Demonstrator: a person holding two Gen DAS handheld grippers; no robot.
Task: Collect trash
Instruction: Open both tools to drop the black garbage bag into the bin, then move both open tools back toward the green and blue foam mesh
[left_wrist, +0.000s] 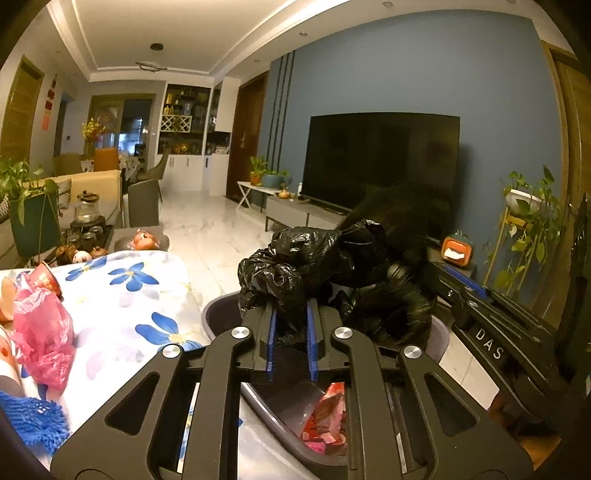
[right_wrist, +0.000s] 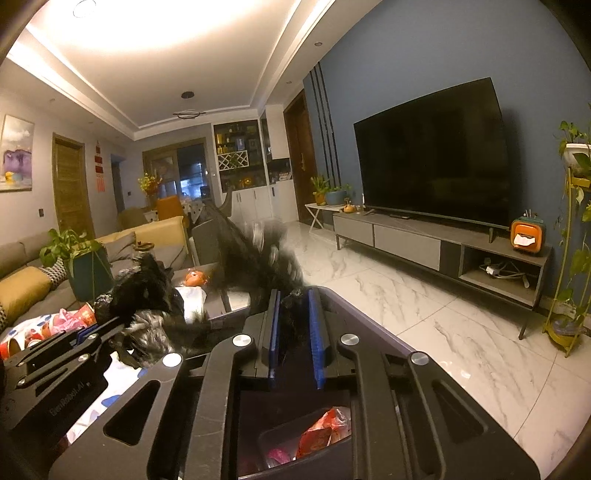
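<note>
Black trash bag bunched above the grey bin, stretched left to right between both claws. Left claw pinched narrow on the bag's left bunch; right claw clamped on the blurred right edge. Red wrappers already down inside. Pink plastic bag waiting on the flowered desk, left of the bin, nearer the left claw.
</note>
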